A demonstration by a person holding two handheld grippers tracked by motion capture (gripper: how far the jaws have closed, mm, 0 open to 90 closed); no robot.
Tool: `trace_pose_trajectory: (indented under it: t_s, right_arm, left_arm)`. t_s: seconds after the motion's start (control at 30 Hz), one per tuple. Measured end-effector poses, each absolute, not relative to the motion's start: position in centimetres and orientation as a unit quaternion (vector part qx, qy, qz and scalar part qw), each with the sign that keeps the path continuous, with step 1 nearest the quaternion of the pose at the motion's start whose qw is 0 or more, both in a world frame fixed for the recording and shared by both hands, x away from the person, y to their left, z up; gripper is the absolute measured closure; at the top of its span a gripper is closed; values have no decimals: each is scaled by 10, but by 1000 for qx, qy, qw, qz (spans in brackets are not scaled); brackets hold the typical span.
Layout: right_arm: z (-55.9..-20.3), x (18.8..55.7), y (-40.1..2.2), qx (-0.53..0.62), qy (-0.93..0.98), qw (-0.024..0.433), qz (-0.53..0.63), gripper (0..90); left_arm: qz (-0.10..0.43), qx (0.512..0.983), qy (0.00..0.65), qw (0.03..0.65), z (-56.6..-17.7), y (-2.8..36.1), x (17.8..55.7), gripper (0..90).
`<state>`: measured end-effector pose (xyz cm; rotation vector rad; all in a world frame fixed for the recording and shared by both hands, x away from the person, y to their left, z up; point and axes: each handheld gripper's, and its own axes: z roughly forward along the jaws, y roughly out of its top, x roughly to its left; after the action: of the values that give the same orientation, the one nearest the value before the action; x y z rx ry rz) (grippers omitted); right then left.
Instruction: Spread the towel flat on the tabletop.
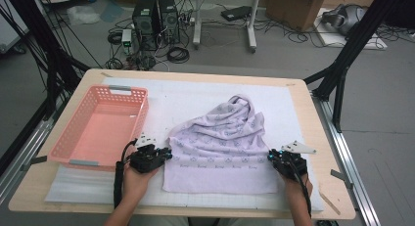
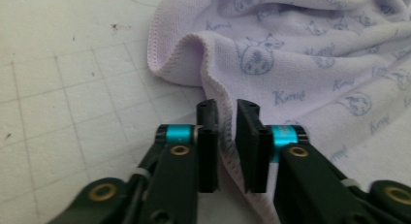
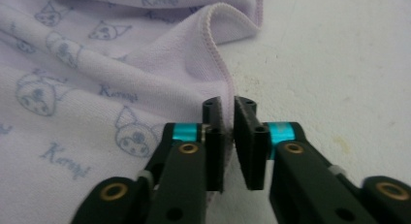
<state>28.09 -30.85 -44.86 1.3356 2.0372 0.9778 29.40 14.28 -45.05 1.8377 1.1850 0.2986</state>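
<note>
Towel: a pale lilac terry towel [image 1: 222, 150] printed with small blue cartoon faces lies on the white gridded mat [image 1: 195, 96] at the table's middle, flat at 6 o'clock and bunched into a peak toward 12 o'clock.
Left gripper: the left gripper [image 2: 227, 132] sits at the towel's 9 o'clock edge, its jaws nearly together with the stitched hem running up between them; a slim gap shows, so the pinch looks light.
Right gripper: the right gripper [image 3: 228, 129] sits at the 3 o'clock edge, its jaws drawn close on the hem there, the cloth nipped thinly.
Basket: a pink slotted plastic basket [image 1: 100, 125] stands at 9 o'clock of the towel, just beside the left hand.
Risk, slip: only the hem's rim is caught, so a quick lift could pull it free on either side.
Risk, uneven lift: if one side lets go, the towel would swing and crumple.
Risk, snag: a leftward sweep may catch the basket wall.
</note>
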Motion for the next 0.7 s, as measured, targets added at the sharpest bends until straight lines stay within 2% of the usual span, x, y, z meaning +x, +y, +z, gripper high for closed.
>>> trace_pose_trajectory:
  t_s: [0.03, 0.07, 0.17, 0.63, 0.7]
  right_arm:
    - [-447, 280, -309, 491, 749, 256, 364, 748]
    - [-445, 279, -311, 491, 747, 254, 369, 726]
    - [-441, 271, -316, 488, 745, 243, 385, 680]
    - [-445, 227, -328, 485, 762, 193, 384, 588]
    - [-445, 221, -330, 486, 760, 192, 385, 579]
  left_arm:
    - [110, 742, 485, 449, -450, 146, 294, 644]
    - [102, 741, 485, 453, -451, 148, 293, 600]
    - [96, 741, 482, 457, -450, 155, 285, 566]
    - [56, 763, 448, 463, -451, 153, 241, 490]
    - [75, 774, 435, 454, -451, 143, 232, 496]
